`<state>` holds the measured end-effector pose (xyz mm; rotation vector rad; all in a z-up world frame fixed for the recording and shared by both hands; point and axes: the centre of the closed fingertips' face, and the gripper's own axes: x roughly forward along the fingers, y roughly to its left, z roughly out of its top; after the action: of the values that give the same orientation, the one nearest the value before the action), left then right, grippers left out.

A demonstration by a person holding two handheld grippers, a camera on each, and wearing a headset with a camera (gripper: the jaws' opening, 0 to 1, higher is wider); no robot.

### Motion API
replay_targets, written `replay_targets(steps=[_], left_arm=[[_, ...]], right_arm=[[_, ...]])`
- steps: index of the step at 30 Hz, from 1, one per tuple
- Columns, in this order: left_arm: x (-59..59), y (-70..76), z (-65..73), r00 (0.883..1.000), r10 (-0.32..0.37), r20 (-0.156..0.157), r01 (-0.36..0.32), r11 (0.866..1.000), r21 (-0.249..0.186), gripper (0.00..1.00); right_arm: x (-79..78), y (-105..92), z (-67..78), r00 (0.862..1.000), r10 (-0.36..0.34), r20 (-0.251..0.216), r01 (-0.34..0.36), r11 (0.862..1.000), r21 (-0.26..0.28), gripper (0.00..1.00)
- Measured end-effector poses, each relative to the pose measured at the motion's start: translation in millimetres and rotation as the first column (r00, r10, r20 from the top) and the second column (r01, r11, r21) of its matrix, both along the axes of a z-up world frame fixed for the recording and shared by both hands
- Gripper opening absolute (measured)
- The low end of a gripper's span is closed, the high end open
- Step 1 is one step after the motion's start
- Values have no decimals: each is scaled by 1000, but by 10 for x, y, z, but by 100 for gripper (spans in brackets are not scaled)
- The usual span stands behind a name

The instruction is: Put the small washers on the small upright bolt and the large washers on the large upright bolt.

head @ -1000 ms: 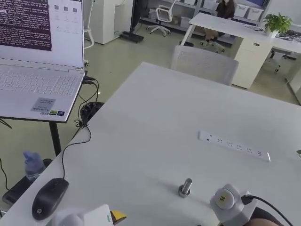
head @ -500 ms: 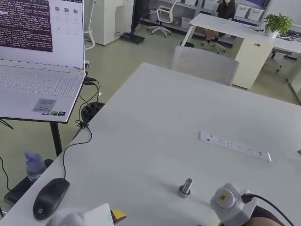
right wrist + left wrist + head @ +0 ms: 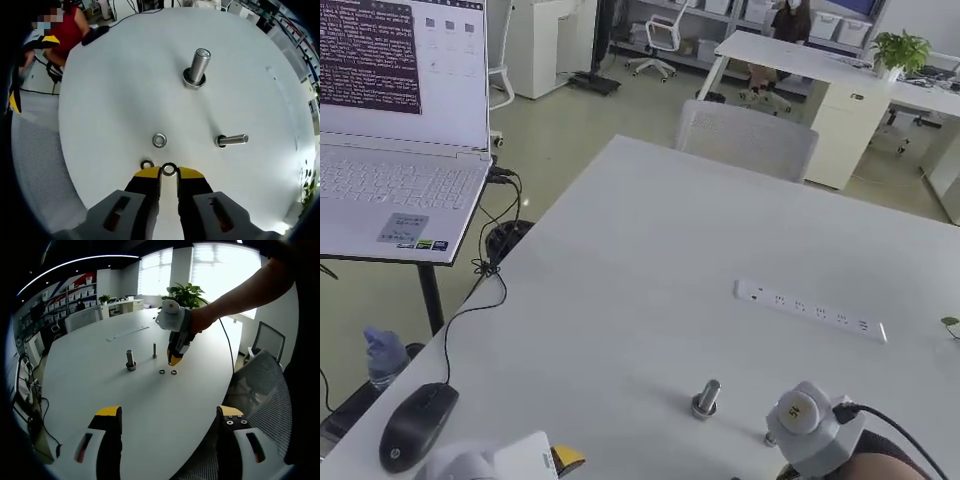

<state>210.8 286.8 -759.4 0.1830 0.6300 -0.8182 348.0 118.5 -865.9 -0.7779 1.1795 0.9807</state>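
The large upright bolt (image 3: 197, 67) stands on the white table (image 3: 110, 100), and the small upright bolt (image 3: 231, 140) is to its right. My right gripper (image 3: 169, 174) is tipped down at the table, its yellow jaws nearly together on a washer (image 3: 169, 168). A second washer (image 3: 146, 163) lies just left of the tips and a third (image 3: 159, 140) a little ahead. In the left gripper view, the right gripper (image 3: 173, 359) hangs over two washers (image 3: 168, 372). My left gripper (image 3: 165, 412) is open at the table's edge, holding nothing.
A white power strip (image 3: 810, 310) lies beyond the large bolt (image 3: 705, 398). A black mouse (image 3: 417, 425) sits at the table's left corner, with an open laptop (image 3: 400, 190) on a stand beside it. A grey chair (image 3: 748, 135) stands at the far edge.
The head view has shifted slightly. The grippers and the bolts keep about the same places.
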Motion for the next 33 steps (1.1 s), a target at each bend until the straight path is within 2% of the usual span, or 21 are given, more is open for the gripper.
replay_targets(steps=[8, 14, 20, 33], left_arm=[[38, -91, 34, 1000, -16, 9, 16, 1000, 1, 77], [55, -98, 74, 1000, -13, 15, 13, 1000, -1, 77], [36, -101, 96, 1000, -14, 18, 14, 1000, 8, 77], [6, -129, 93, 1000, -20, 15, 20, 1000, 14, 76]], right_arm=[[8, -81, 63, 1000, -6, -8, 6, 1000, 3, 13], [59, -136, 159, 1000, -11, 1, 11, 1000, 6, 13], [182, -174, 271, 1000, -16, 17, 16, 1000, 10, 13], [406, -214, 365, 999, -30, 31, 30, 1000, 11, 13]])
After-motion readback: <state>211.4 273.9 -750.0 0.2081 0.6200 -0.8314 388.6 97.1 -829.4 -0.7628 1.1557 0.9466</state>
